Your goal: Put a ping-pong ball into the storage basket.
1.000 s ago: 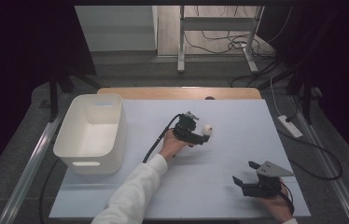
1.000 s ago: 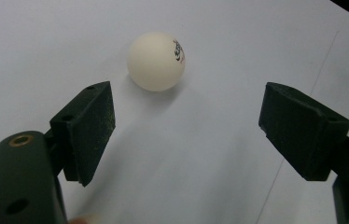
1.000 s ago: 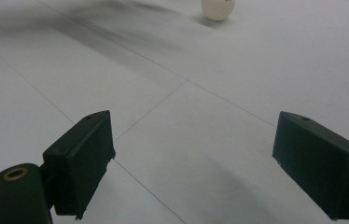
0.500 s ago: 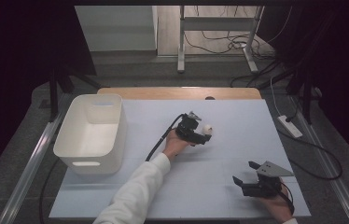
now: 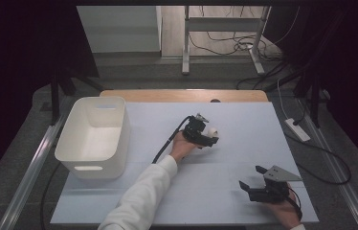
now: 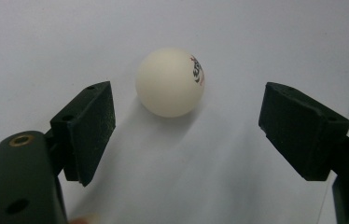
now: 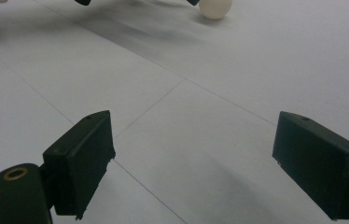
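A white ping-pong ball with a dark printed mark rests on the pale table sheet near the middle. My left gripper lies low beside it. In the left gripper view the ball sits just beyond the tips of the open left gripper, and neither pad touches it. My right gripper is at the front right of the table, open and empty. In the right gripper view, the open right gripper faces bare sheet, and the ball is far off at the top edge.
An empty white plastic bin stands at the left of the table. A wooden strip runs along the table's far edge. A white power strip and cables lie on the floor to the right.
The left hand has crept slightly to the right, toward the ball. The right gripper and the ball have not moved.
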Demonstrator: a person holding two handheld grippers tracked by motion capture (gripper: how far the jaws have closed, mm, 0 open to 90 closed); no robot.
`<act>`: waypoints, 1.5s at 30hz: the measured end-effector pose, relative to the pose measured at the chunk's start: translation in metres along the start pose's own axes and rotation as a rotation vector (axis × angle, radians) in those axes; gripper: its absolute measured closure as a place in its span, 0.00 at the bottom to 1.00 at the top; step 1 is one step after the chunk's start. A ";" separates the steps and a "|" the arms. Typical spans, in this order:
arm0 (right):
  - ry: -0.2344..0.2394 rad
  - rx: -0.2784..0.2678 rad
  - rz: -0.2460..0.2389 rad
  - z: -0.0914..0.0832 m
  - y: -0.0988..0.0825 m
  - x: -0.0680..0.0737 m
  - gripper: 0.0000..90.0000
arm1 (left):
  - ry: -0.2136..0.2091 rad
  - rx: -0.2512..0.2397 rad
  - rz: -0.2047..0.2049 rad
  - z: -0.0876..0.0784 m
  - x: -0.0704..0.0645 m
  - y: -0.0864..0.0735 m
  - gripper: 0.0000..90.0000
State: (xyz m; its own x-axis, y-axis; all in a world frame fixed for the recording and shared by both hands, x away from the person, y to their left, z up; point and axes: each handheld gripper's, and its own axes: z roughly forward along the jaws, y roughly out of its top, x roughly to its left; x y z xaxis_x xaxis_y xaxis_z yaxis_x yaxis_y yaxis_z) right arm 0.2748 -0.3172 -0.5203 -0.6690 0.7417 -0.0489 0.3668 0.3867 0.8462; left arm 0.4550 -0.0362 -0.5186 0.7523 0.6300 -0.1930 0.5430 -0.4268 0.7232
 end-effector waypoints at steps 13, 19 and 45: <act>0.002 -0.001 0.009 -0.001 -0.001 -0.002 0.14 | 0.008 0.019 -0.009 0.015 0.002 0.010 0.21; 0.002 -0.001 0.010 -0.001 -0.001 -0.002 0.14 | 0.018 0.030 -0.018 0.021 0.005 0.011 0.22; -0.004 -0.003 0.017 -0.002 -0.002 -0.002 0.14 | 0.004 0.015 -0.043 0.016 0.010 0.014 0.56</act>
State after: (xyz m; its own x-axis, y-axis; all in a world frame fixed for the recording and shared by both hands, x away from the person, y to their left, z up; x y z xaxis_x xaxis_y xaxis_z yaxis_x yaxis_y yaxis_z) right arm 0.2743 -0.3209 -0.5205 -0.6599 0.7504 -0.0372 0.3759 0.3726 0.8484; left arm 0.4761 -0.0469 -0.5210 0.7265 0.6504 -0.2217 0.5808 -0.4088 0.7040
